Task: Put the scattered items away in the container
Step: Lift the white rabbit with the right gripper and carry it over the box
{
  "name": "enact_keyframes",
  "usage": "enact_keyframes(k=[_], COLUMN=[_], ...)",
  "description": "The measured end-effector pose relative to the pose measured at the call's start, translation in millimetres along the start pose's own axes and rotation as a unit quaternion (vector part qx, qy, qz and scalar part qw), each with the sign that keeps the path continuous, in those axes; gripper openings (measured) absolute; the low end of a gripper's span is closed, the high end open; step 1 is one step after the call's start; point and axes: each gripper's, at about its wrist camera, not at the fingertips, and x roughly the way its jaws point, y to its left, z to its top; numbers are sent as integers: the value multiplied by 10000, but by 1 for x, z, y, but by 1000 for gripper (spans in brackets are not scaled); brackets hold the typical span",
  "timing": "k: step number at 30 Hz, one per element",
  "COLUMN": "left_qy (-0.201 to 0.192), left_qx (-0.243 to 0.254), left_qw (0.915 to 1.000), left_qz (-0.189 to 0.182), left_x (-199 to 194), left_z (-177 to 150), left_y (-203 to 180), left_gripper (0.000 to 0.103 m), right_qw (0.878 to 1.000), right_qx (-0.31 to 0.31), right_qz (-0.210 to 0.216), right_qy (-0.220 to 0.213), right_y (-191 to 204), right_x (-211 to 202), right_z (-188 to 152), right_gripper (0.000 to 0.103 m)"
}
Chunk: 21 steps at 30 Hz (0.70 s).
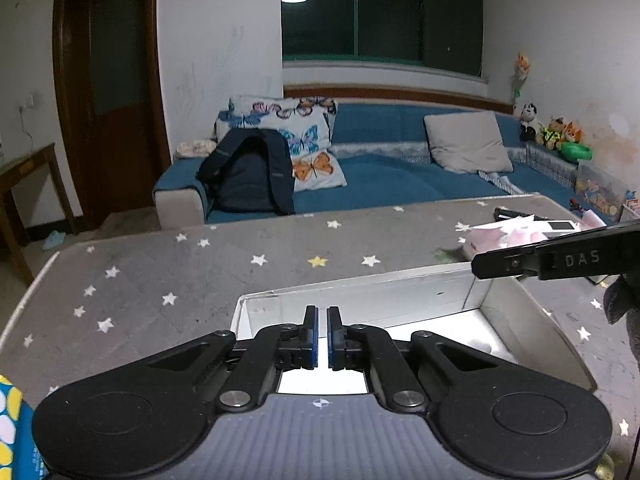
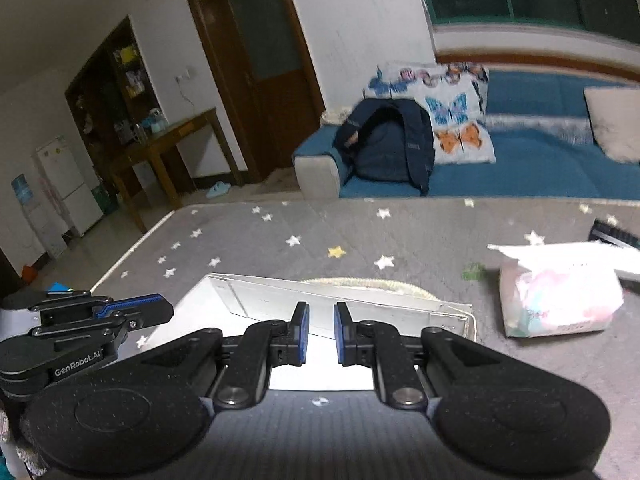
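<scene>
A shallow white cardboard box (image 1: pixel 400 300), the container for the task, sits open on a grey worktop (image 1: pixel 160 264) covered with a cloth printed with white stars and one yellow star. From the left wrist view the inside of the box looks white and mostly bare; part of it is hidden behind the tongs.

Both sets of tongs hover over the near edge of the box. The left tongs (image 1: pixel 322 338) are drawn together to a narrow slit, blue pads facing each other, with nothing between them. The right tongs (image 2: pixel 321 334) are also closed down to a small gap and hold nothing. In the right wrist view the left tongs (image 2: pixel 132 308) show from the side, just left of the box. In the left wrist view the right tongs (image 1: pixel 532 260) reach in from the right, over the far right corner of the box.

To the right of the box, near it on the worktop, lies a soft pack of tissues (image 2: pixel 560 300) with pink and pale blue print. A small green scrap (image 2: pixel 474 272) lies between the box and the tissue pack. Beyond the tissue pack is a dark flat object (image 2: pixel 612 236), too blurred to identify.

Behind the box, past the worktop's far edge, stands a blue sofa (image 1: pixel 380 184) with a dark backpack (image 1: pixel 248 172), butterfly cushions (image 1: pixel 296 132) and a plain grey cushion (image 1: pixel 468 142).
</scene>
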Motion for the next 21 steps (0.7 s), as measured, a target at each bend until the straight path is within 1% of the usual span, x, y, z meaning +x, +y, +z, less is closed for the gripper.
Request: enact_keyframes(k=[2,4,5,8,9,10,12,13,16,18,21], left_qy=[77,131,149,182,201,228,191,162,155,201,259], left_qx=[8,40,56,157,177,199,288,320,324,349,447], left_qw=[10000,9999,9998,9996,9996,9995,9992,9990,9981,9970,9953], left_qz=[-30,-82,-93,-116,-122,-131,-221,-276,-503,-667,-822], left_x=[7,11,12,14,13,12,6,2,-10,-17,-28], left_z=[0,-2,-3,-6,-7,-8,-11,-13,-17,-20,-28], left_y=[1,1,1,-4,-5,-7,-11,-13,-17,-20,-26], left_gripper=[4,4,4,7,7,7,7,7,12,16,18], right_qw=[9998,9994,9992,9990,9989,9988,9988,9990,9991,9988,9988], right_qx=[120,226,260,304,313,333,333,302,279,329,335], right_qz=[49,65,82,74,79,93,101,113,144,174,251], right_qy=[157,258,292,323,337,349,344,318,289,304,265], right_y=[-7,-14,-17,-23,-24,-25,-24,-22,-19,-18,-18], right_x=[12,21,24,27,27,26,23,20,11,7,-2], right_z=[1,-1,-2,-4,-5,-6,-8,-9,-12,-12,-15], right_gripper=[13,16,18,19,22,26,58,62,65,81,83])
